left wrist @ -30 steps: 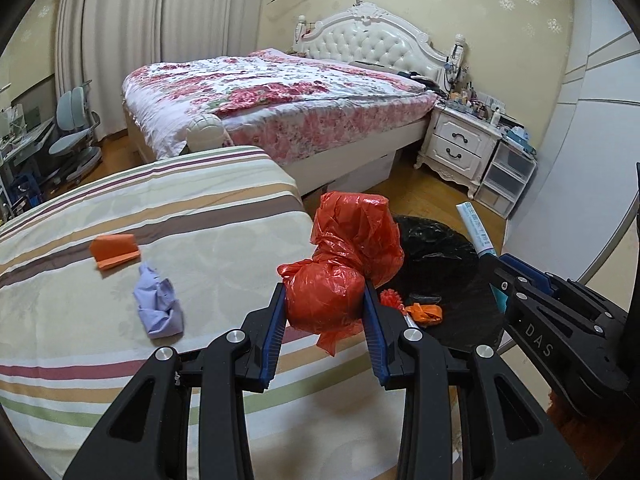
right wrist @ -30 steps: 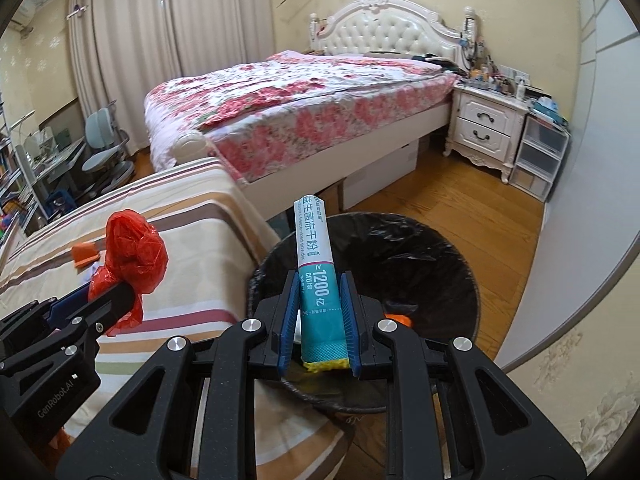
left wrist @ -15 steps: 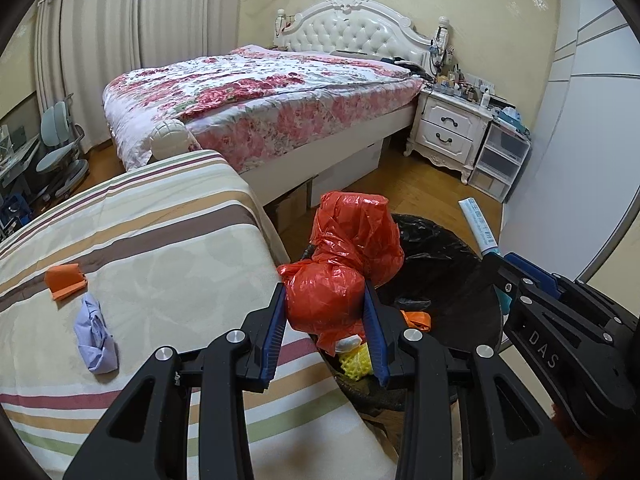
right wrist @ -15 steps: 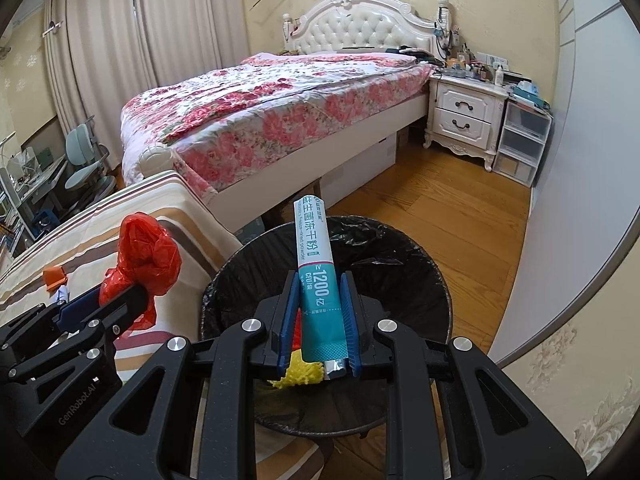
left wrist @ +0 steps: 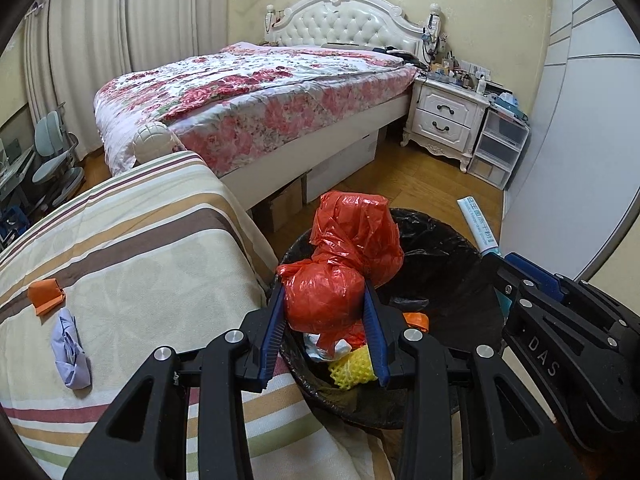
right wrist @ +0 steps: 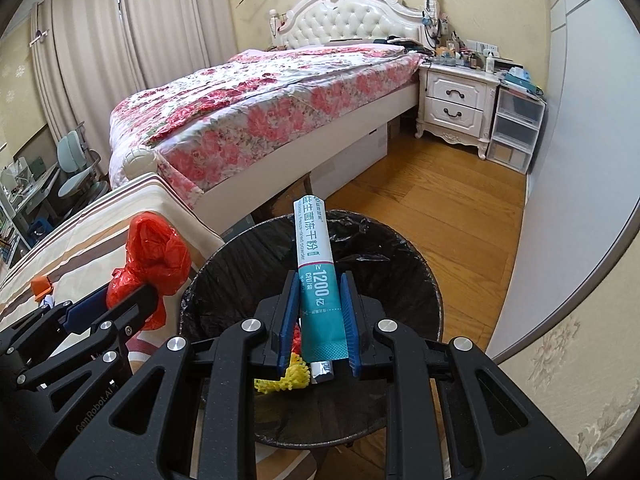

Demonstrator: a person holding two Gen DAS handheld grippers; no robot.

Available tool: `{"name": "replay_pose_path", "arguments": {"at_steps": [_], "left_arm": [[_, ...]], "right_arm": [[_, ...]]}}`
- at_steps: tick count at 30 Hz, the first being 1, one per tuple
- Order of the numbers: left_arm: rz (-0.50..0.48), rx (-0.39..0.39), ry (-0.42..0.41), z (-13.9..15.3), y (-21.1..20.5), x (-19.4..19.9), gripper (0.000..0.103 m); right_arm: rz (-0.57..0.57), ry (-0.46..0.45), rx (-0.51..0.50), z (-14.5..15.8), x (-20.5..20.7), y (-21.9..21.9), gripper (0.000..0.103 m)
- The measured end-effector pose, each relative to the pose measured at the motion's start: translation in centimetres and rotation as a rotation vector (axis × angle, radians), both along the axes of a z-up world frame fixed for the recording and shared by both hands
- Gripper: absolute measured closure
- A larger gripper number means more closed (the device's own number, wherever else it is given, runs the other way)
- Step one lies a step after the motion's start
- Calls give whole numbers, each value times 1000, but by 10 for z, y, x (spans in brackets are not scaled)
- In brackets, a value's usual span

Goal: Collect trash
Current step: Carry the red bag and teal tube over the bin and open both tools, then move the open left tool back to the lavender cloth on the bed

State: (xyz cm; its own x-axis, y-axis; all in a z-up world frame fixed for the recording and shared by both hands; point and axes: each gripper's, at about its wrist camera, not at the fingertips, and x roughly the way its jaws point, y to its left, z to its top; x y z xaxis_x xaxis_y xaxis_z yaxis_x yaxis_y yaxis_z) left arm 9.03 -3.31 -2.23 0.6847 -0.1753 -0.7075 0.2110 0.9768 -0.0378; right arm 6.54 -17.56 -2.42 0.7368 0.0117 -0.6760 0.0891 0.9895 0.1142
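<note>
Bedroom flooring is wood, and we note a floral-quilted bed [left wrist: 256,96] at 12 o'clock, with a white nightstand [left wrist: 444,120] and a clear drawer unit [left wrist: 500,148] at 1 o'clock. At 9 o'clock lies a striped bedspread [left wrist: 132,264]; on it rest an orange scrap [left wrist: 46,290] and, just beside it, a crumpled lilac scrap [left wrist: 70,350], both well apart from the bin.

We see the black-lined trash bin [right wrist: 400,272] standing against the bedspread's edge. Inside it lie a yellow mesh piece [left wrist: 352,368], an orange item [left wrist: 416,320] and some pale wrapping.

We find the left gripper [left wrist: 325,308] pinching a red plastic bag [left wrist: 340,264] between its blue pads; the bag sits over the bin's 9 o'clock rim, its bulk hiding part of the bin's contents in the left wrist view.

We find the right gripper [right wrist: 319,312] clamped on a teal and white tube [right wrist: 318,276], held over the bin's opening with its white end pointing to 12 o'clock. The tube partly masks the bin's interior in the right wrist view.

Cardboard boxes [left wrist: 280,204] sit under the bed at 12 o'clock, near the bin's far rim.
</note>
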Motion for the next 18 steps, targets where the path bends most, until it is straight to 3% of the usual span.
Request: {"name": "replay_pose_path", "arguments": {"at_steps": [2,5,8,10,18], "left_arm": [[2,0,8,-2,-2,1,63],[13,-4,7,-2,-2,2,47],[17,3,-3,-1,-2,1,40],[19,8,-8,-1,-2,0,33],[35,19,-21,3,6,-4,31]], "right_arm": [[-4,2,3,-2,0,-2,81],[-15,5,10,-5,1,-5,80],[-29,7,18,-6,1,-8,70],[-32,9,17,-7,1,-9,70],[-38,8,9,-7,-2,-4,61]]}}
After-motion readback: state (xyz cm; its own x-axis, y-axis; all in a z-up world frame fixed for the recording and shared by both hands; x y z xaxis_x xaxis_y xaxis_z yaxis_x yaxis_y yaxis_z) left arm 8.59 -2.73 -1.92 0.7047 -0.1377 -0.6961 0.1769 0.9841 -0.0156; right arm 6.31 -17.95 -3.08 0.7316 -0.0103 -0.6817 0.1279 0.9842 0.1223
